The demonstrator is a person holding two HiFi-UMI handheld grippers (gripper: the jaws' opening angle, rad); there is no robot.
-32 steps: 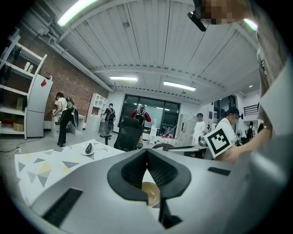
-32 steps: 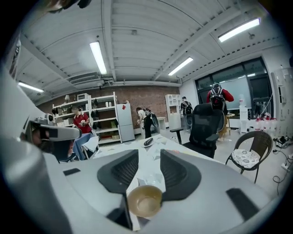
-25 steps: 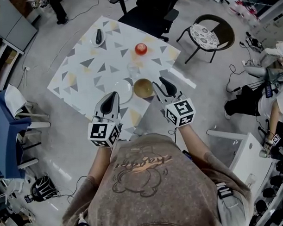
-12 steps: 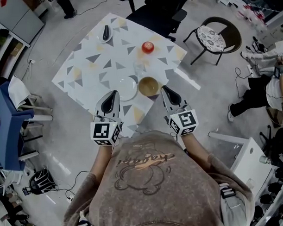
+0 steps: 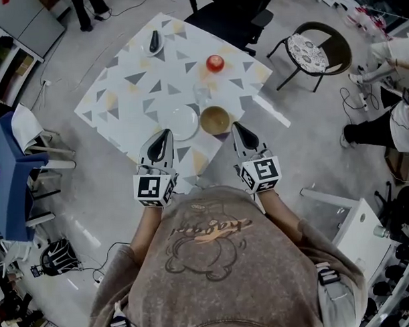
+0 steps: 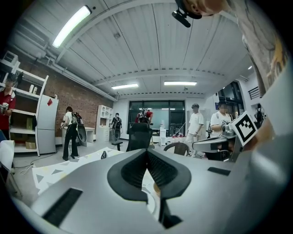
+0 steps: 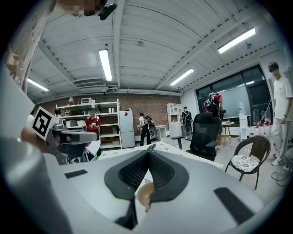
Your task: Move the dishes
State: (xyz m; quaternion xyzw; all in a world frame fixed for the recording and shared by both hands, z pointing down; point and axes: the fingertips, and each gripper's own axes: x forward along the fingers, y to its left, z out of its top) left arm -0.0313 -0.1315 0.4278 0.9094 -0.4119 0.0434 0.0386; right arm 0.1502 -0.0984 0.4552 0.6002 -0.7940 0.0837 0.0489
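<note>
On the patterned table [image 5: 128,95] a white plate [image 5: 179,122] lies near the front corner, with a tan bowl [image 5: 215,119] right beside it. A clear glass [image 5: 202,94] stands just behind them and a red round object [image 5: 215,63] further back. My left gripper [image 5: 163,137] is shut, its tip just short of the plate. My right gripper [image 5: 239,130] is shut too, its tip just right of the bowl. A sliver of the bowl [image 7: 141,194] shows under the shut jaws in the right gripper view. Neither gripper holds anything.
A dark object on a small dish [image 5: 155,42] sits at the table's far corner. A black office chair [image 5: 229,18] stands behind the table and a round cushioned chair [image 5: 312,54] to the right. A blue chair [image 5: 7,180] is on the left. People stand in the room's background.
Both grippers stay close to the plate and bowl. The right gripper has swung round from its angled pose beside the bowl to point straight ahead. The head view has drifted slightly.
</note>
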